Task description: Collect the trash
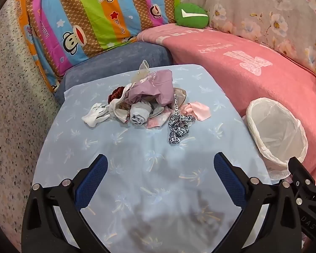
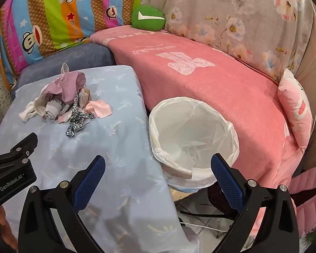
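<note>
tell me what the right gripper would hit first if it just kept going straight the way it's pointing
Probably the lined trash bin: the open right gripper points at its near rim, beside the blue-covered table. Depth is unclear, so it may pass just over the rim into the bag.

mauve bag (image 1: 155, 88) hides most of the pile, perhaps cloth.

table cloth (image 1: 137, 158): pale blue with faint palm-tree print, centre of frame
mauve bag (image 1: 155, 86): dusty purple with small white lettering
leopard-print strip (image 1: 179, 126): black, white and grey spots
pink cloth (image 1: 198, 110): light pink, plain
white glove (image 1: 95, 116): white
bin liner (image 2: 191, 135): translucent white
blanket (image 2: 210, 84): salmon pink with a paler figure motif
striped quilt (image 1: 84, 16): orange, magenta, blue, green stripes with monkey faces, upper left
green cushion (image 2: 147, 18): bright green with a white mark
finger pads (image 1: 92, 181): dark blue, textured
</note>
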`<state>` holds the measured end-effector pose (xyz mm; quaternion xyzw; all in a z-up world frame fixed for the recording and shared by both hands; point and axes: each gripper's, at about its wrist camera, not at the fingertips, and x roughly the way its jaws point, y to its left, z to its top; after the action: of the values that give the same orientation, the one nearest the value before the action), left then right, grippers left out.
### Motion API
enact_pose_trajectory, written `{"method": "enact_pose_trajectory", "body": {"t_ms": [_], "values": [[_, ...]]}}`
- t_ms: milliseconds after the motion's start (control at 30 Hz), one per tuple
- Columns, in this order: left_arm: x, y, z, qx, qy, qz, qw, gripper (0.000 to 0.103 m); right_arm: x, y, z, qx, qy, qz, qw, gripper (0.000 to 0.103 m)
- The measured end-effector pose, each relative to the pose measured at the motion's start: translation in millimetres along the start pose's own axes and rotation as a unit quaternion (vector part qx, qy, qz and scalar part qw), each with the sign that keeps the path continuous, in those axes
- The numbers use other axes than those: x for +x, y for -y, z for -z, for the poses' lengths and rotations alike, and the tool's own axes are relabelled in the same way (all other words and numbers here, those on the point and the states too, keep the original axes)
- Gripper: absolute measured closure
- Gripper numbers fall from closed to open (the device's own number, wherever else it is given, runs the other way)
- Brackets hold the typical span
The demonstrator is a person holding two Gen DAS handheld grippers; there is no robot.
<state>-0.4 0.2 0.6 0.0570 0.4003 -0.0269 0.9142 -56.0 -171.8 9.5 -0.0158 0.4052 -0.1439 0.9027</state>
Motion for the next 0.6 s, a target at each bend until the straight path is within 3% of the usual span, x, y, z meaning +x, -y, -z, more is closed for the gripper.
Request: {"method": "enact_pose_trajectory", "body": {"t_ms": [600], "values": [[-8, 0, -6, 0.003, 0.009, 0.0, 1.0, 0.007, -7, 8, -4, 0.004, 0.003, 0.01, 1.0, 0.006]]}}
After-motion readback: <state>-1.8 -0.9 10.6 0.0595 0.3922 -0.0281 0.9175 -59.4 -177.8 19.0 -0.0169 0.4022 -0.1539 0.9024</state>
